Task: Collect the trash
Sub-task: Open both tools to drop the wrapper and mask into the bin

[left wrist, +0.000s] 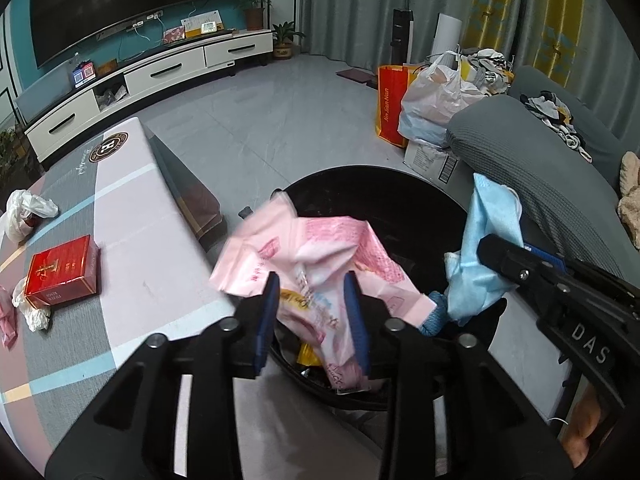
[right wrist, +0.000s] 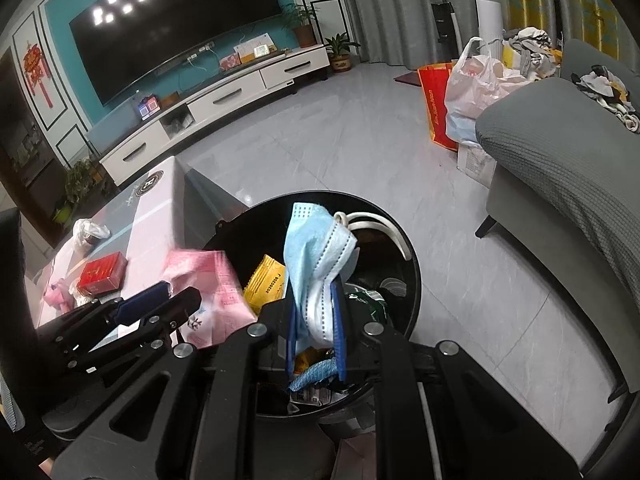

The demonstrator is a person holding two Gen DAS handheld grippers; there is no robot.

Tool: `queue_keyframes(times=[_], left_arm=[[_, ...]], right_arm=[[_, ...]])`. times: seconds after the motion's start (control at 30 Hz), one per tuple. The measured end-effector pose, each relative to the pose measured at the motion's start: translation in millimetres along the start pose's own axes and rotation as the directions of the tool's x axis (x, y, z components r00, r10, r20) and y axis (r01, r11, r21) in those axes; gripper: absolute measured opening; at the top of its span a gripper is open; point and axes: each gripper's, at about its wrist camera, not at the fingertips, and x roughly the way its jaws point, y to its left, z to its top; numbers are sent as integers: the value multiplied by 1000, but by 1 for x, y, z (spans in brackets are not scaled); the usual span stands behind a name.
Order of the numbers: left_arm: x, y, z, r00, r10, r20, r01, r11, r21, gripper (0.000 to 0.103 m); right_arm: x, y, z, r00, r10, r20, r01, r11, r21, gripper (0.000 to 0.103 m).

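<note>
Trash is being dropped into the black bin (left wrist: 384,200), which stands on the floor between the surface (left wrist: 132,240) on the left and the grey sofa (left wrist: 540,168) on the right. The left gripper (left wrist: 314,316) hangs over the near rim with a crumpled pink wrapper (left wrist: 316,256) between its jaws; the jaws stand part open and the wrapper looks blurred, so I judge that it is slipping out. The right gripper (right wrist: 316,320) holds a blue face mask (right wrist: 316,248) in narrow jaws, above the middle of the bin.

To do this step well, keep both grippers over the opening and not over the rim. Let the pink wrapper fall free before the left hand goes away, because thin film can cling to a pad. Then open the right jaws wide; the mask's ear loops may catch on a finger.

On the surface, the red box (left wrist: 62,272), a white bag (left wrist: 24,212) and some crumpled tissue (left wrist: 34,312) wait to be collected.
</note>
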Motion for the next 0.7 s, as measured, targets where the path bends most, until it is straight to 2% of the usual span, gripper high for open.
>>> queue_keyframes(times=[0.3,0.47,0.53,0.7], left_arm=[[-3,3,-2,1000,2,10,-2,1000,-3,49],[-12,6,-2,999,-8,32,8,1000,-18,58],[-16,8,-2,999,-4,44,5,1000,-19,63],[-28,17,-3,997,-2,75,5,999,-47,69]], right_arm=[[0,1,-1,1000,-4,-3,4,1000,3,22],[-2,0,-1,1000,1,-3,-1,1000,9,31],[-3,0,-1,1000,-3,1,3,1000,11,39],[-6,-2,0,1000,11,14,-11,1000,21,50]])
